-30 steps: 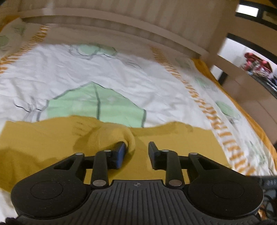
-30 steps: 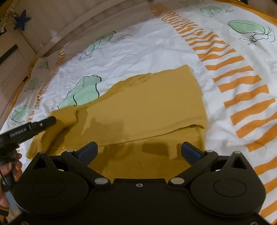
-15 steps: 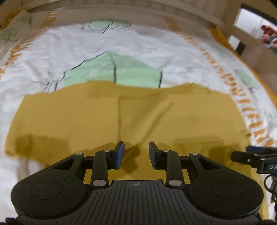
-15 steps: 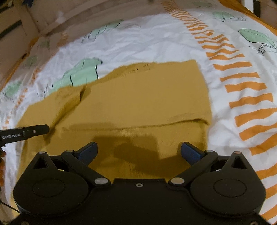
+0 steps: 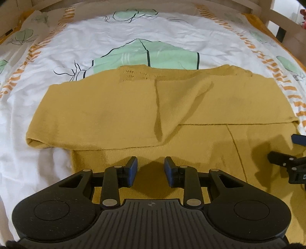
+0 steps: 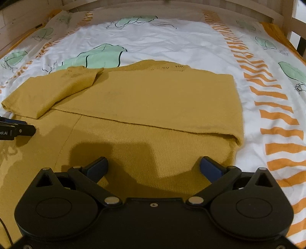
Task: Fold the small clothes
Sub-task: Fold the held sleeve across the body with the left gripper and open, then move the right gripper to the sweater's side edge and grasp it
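A mustard-yellow knit top (image 5: 118, 107) lies flat on the bed, its two sides folded inward over the body. The same top (image 6: 153, 95) fills the middle of the right wrist view, with the near hem under both grippers. My left gripper (image 5: 151, 169) hovers over the near hem, open by a narrow gap with nothing between its blue pads. My right gripper (image 6: 154, 166) stands wide open over the hem, also with nothing in it. One of the right gripper's fingers (image 5: 281, 159) shows at the right edge, and the left gripper's fingers (image 6: 23, 131) show at the left edge.
The bed cover (image 5: 114, 38) is white with green leaf prints and orange striped bands (image 6: 267, 95). A wooden bed rail (image 6: 277, 13) runs along the far side and the right. Bare cover lies beyond and beside the top.
The fabric that was bunched against my left gripper's finger now lies flat, folded over the body. Both grippers have tipped downward and sit over the near hem.
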`<state>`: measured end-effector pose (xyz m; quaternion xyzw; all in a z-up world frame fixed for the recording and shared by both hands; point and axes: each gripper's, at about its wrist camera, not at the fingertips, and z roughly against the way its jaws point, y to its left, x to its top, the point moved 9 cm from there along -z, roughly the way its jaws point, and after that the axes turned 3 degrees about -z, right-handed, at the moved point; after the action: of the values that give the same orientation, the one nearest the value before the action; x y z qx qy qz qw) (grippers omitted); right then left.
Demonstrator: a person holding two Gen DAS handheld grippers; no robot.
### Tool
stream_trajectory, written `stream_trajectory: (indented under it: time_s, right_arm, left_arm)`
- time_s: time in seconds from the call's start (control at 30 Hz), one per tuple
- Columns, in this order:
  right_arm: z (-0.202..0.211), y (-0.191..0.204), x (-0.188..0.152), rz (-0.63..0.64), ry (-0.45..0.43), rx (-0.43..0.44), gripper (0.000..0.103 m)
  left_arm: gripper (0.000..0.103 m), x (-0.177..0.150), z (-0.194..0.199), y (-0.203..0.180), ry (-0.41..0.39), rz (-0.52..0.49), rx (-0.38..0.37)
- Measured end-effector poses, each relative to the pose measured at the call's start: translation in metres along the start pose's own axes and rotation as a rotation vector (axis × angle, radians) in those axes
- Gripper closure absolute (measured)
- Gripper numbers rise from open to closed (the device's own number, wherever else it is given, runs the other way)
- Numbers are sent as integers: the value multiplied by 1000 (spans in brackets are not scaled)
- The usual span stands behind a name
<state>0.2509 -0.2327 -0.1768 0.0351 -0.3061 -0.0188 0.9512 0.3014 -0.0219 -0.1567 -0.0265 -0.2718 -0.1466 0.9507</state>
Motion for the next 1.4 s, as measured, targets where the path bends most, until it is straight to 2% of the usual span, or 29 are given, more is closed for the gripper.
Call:
stream_trajectory:
  time_s: [0.13, 0.23, 0.33, 0.4, 0.47, 0.53, 0.6, 0.7, 0.73, 0.77, 0.87, 1.0, 1.13, 1.23, 1.27, 1.4]
  right_arm:
    - [0, 0, -1, -8, -11, 14, 0]
    - [0, -1, -5, 6, -33, 28, 0]
    - [1, 2, -5, 37, -28, 29, 0]
    - [3, 3, -3, 41, -10, 28, 0]
    - [7, 3, 0, 27, 7, 15, 4]
    - [16, 9, 7, 40, -13, 4, 19]
    - [24, 17, 17, 50, -51, 2, 20]
    - [28, 40, 39, 62, -85, 4, 20]
    - [27, 51, 47, 74, -92, 7, 23]
    - [25, 61, 55, 85, -102, 12, 28]
    - [15, 95, 77, 105, -126, 28, 29]
    - [-9, 142, 101, 129, -122, 32, 29]
    - [-37, 172, 106, 169, -94, -1, 29]
    - [-56, 175, 98, 175, -50, -40, 31]
    - [-60, 171, 95, 184, -37, -57, 34]
    - [-53, 138, 87, 193, -39, -146, 36]
  left_arm:
    - [66, -6, -1, -1, -13, 29, 41]
    - [63, -8, -1, -5, -17, 13, 95]
    - [60, -9, -1, -5, 1, 43, 118]
    - [60, -8, -2, -6, 18, -4, 109]
    - [60, -5, -4, -5, 42, -24, 93]
    - [60, -4, -1, 3, 54, 35, 86]
    - [60, -1, 7, 16, 47, 80, 121]
    - [60, 10, 22, 37, -5, 87, 211]
    - [60, 14, 26, 44, -16, 96, 235]
    - [60, 17, 30, 51, -24, 106, 249]
    - [60, 25, 41, 73, -34, 143, 266]
    - [60, 34, 48, 94, -37, 203, 273]
    - [60, 36, 49, 108, -35, 245, 269]
    - [60, 36, 48, 113, -22, 295, 220]
    - [60, 36, 48, 114, -17, 313, 198]
    - [60, 34, 51, 118, -5, 375, 132]
